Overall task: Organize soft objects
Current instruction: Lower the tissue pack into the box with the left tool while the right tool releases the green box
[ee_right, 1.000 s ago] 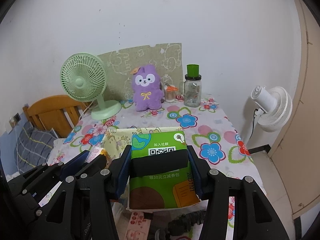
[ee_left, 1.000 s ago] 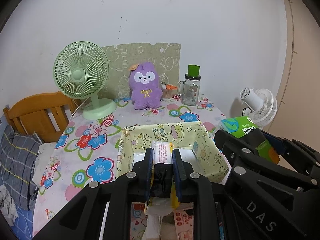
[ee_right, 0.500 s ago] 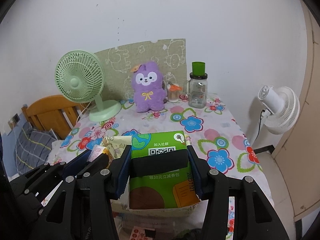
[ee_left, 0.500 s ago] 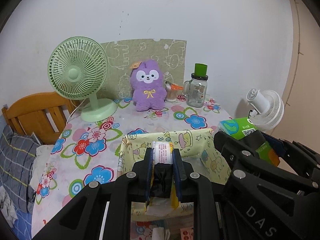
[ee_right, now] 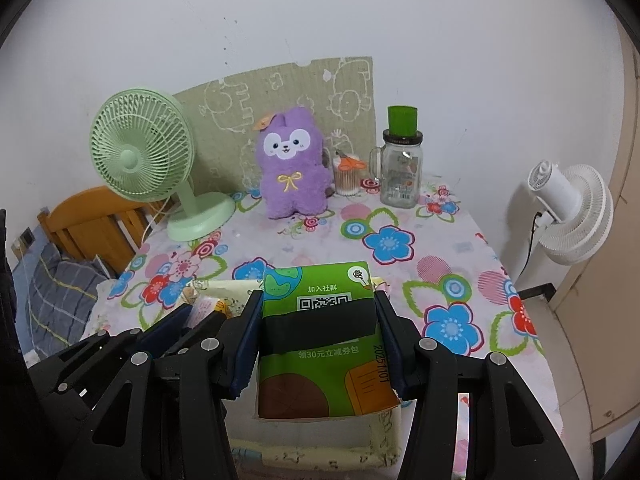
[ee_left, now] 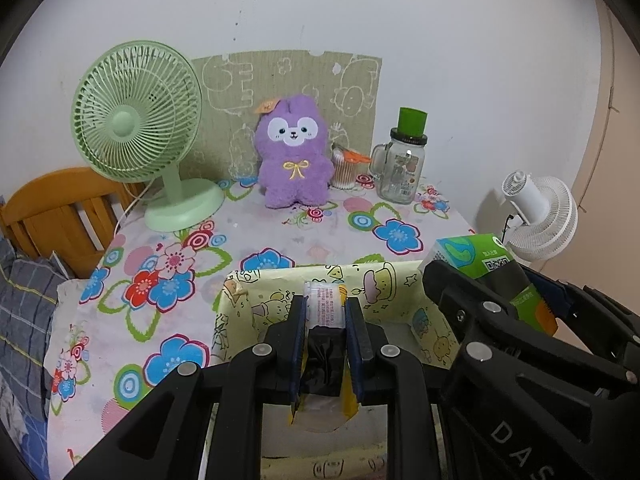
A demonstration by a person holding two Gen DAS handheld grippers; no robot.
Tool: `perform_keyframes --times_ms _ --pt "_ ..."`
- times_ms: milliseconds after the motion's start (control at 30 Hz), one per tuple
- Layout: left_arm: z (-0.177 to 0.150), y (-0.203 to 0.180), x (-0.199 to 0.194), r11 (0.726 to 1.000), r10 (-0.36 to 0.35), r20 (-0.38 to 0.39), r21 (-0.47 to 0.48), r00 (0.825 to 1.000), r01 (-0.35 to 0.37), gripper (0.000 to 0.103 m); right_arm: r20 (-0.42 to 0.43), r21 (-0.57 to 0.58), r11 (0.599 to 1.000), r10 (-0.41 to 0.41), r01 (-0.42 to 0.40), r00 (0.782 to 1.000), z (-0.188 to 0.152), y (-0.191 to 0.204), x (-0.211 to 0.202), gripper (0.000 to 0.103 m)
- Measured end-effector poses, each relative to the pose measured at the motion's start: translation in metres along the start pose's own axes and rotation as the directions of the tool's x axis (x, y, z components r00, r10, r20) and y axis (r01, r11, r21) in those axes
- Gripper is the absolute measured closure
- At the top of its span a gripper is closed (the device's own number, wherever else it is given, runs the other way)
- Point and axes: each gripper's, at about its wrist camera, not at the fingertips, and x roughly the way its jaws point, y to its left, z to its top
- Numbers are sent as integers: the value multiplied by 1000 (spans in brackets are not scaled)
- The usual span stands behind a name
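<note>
My left gripper (ee_left: 326, 301) is shut on a small white and yellow tissue packet (ee_left: 323, 312), held over a yellow cartoon-print fabric box (ee_left: 372, 278). My right gripper (ee_right: 318, 300) is shut on a green tissue pack (ee_right: 320, 364), held flat above the same box (ee_right: 320, 454). The left wrist view shows the green pack (ee_left: 476, 252) at the right, just past the box's right wall. A purple plush toy (ee_left: 294, 156) sits upright at the back of the table, far from both grippers.
On the flowered tablecloth (ee_left: 280, 240) stand a green desk fan (ee_left: 136, 120) at the back left, and a cotton swab pot (ee_left: 344, 168) and a glass jar with a green lid (ee_left: 402, 164) at the back right. A white fan (ee_right: 572, 212) stands beyond the right edge, wooden furniture (ee_left: 52, 208) to the left.
Both grippers have moved forward and a little down with their packs. The fan, plush and jar look nearer, and the box sits lower in both views.
</note>
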Motion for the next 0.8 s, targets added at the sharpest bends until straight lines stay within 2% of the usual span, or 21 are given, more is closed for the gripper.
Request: perform_keyframes --times_ms 100,167,367,533,667,767,800 --pt "-1 1 8 1000 7 -10 -5 1000 -7 82 -6 0 1000 0 0 1000 -1 -2 7 47" --pt "0 1 12 1000 19 -15 -8 1000 -19 74 -11 -1 1000 5 -5 1000 -1 -2 12 47" --pt "-1 3 22 999 30 -37 -15 999 -30 65 -27 1 1000 20 -20 999 -3 -2 24 47" --pt "-2 3 29 999 45 -57 -8 997 -46 48 -35 -6 1000 14 -14 999 -4 -1 30 47" --pt "-4 3 33 998 64 -64 -1 996 -65 43 -35 -13 1000 3 -3 999 -5 -2 34 46" --pt "-5 5 33 999 51 -68 -2 996 -51 37 -42 -10 1000 10 -11 999 -5 -2 36 43" --pt "-5 5 33 999 50 -65 -3 997 -51 31 -44 -10 1000 14 -15 999 -5 -2 36 39"
